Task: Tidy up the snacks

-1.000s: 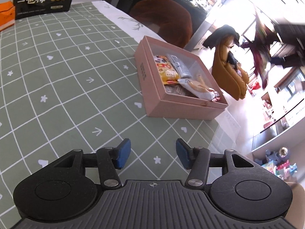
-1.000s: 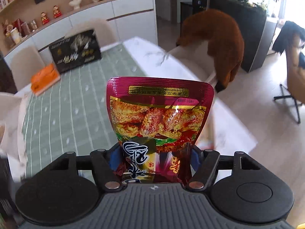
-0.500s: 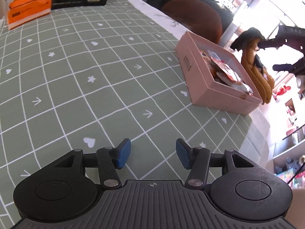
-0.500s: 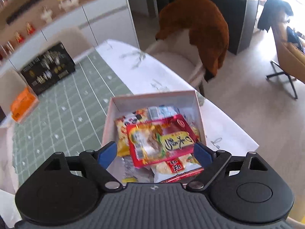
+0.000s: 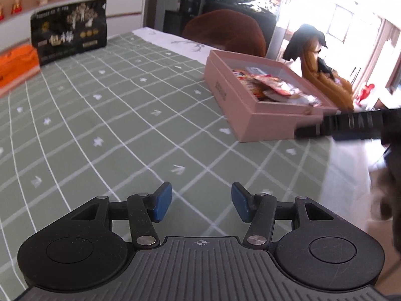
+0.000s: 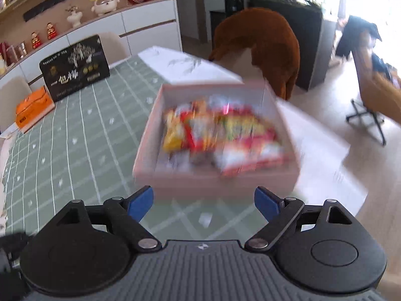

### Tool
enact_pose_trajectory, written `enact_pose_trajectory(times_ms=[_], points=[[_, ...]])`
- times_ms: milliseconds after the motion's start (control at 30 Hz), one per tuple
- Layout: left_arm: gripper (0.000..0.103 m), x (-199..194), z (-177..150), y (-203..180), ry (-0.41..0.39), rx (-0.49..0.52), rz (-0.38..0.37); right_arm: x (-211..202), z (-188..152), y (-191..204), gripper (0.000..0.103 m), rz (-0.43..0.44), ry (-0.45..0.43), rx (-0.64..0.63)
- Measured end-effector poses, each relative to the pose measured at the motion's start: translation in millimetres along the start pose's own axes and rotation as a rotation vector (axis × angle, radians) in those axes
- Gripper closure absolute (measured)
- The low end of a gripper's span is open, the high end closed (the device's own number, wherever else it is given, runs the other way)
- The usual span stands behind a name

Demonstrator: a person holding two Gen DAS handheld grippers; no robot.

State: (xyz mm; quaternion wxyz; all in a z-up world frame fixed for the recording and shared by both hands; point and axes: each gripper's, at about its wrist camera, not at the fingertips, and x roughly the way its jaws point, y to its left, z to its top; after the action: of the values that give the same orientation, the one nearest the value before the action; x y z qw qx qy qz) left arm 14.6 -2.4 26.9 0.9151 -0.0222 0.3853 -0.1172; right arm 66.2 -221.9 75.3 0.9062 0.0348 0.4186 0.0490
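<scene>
Left wrist view
Left gripper [image 5: 201, 202]: its two blue pads are apart, with nothing between them. It hangs over the green checked tablecloth [image 5: 105, 125].
Pink box [image 5: 260, 115]: it sits on the cloth, ahead and to the right, well apart from the pads. It has no lid on.
Snacks [image 5: 270, 87]: shiny packets lie piled inside the pink box.
Right gripper: a blurry black part of it [image 5: 351, 125] sticks in from the right, near the box's front corner.
Far end: a black bag [image 5: 69, 35] stands by an orange box [image 5: 16, 62].

Right wrist view
Right gripper [image 6: 203, 200]: its jaws are wide and hold nothing. They have just been opening.
Pink box [image 6: 215, 180]: it is just past the pads, very blurry.
Snacks [image 6: 220, 138]: red, yellow and white packets fill the box.
Brown furry thing [image 6: 265, 42]: it hangs over a chair behind the table.
</scene>
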Motion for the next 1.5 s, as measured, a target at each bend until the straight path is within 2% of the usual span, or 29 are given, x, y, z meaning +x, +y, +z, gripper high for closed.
enact_pose_trajectory(times_ms=[167, 233, 300, 333, 400, 467, 633, 867, 967, 1300, 1500], points=[[0.044, 18.9, -5.6, 9.4, 0.001, 0.081, 0.015, 32.4, -50.5, 4.2, 0.013, 0.047, 0.078, 0.146], [0.044, 22.6, -7.1, 8.5, -0.029, 0.11, 0.004, 29.2, -60.2, 11.5, 0.013, 0.031, 0.006, 0.149], [0.043, 27.9, -7.2, 5.7, -0.052, 0.133, -0.002, 31.2, -64.7, 17.4, 0.009, 0.017, 0.006, 0.147], [0.041, 31.0, -7.0, 3.0, -0.064, 0.147, 0.004, 32.1, -66.2, 21.7, 0.004, 0.001, -0.004, 0.126], [0.04, 36.8, -7.1, -4.3, -0.083, 0.178, 0.024, 36.9, -67.9, 29.8, 0.002, -0.07, -0.001, 0.083], [0.04, 39.0, -5.1, -8.9, -0.08, 0.174, 0.019, 41.5, -71.2, 35.8, 0.0, -0.176, 0.001, 0.027], [0.04, 36.5, -9.3, -22.7, -0.069, 0.164, 0.028, 31.2, -84.6, 12.3, 0.0, -0.214, -0.021, 0.104], [0.04, 36.6, -15.6, -48.5, -0.084, 0.145, 0.071, 17.9, -107.4, -6.5, 0.0, -0.169, -0.108, 0.043], [0.042, 35.4, -17.8, -51.9, -0.093, 0.142, 0.087, 17.4, -107.0, -6.2, 0.0, -0.173, -0.117, 0.045], [0.042, 34.3, -18.7, -49.0, -0.097, 0.134, 0.073, 19.4, -110.5, -10.8, 0.0, -0.155, -0.169, 0.023], [0.042, 34.4, -18.7, -48.9, -0.097, 0.134, 0.072, 19.6, -109.5, -10.3, 0.0, -0.157, -0.169, 0.025]])
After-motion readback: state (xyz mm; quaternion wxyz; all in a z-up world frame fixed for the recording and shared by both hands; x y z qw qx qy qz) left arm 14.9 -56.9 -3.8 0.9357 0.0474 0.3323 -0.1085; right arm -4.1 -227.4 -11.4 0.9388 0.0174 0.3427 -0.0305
